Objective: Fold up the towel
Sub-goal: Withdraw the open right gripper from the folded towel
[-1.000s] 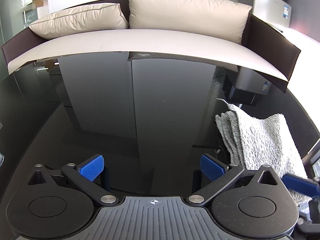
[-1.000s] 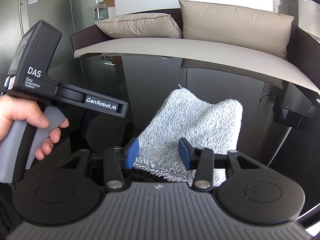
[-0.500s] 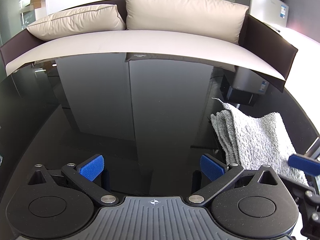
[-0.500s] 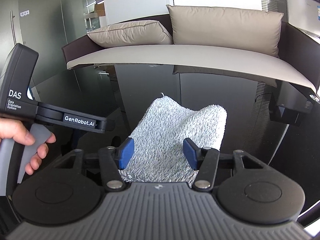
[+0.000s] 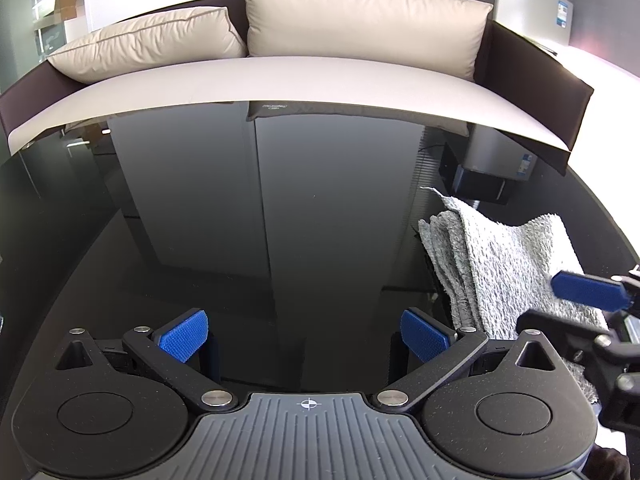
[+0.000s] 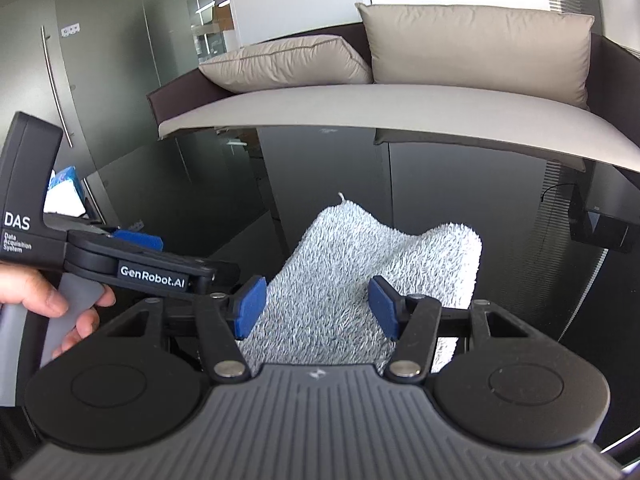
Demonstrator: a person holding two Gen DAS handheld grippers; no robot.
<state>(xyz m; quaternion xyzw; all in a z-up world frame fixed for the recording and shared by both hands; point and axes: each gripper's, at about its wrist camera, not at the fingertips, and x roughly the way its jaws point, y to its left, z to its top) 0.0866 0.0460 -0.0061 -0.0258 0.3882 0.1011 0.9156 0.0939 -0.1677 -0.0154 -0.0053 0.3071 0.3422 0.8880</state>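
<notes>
Folded grey towel point(image 6: 360, 280) on glossy black table point(image 5: 280, 220), R gripper point(image 6: 318, 306) part-open over it, L gripper point(image 5: 302, 334) wide, empty (stack looks loose): nudge could unfold layers.

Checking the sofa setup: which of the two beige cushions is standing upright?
The larger right cushion stands upright against the backrest; the left cushion lies slumped flat on the seat.
</notes>
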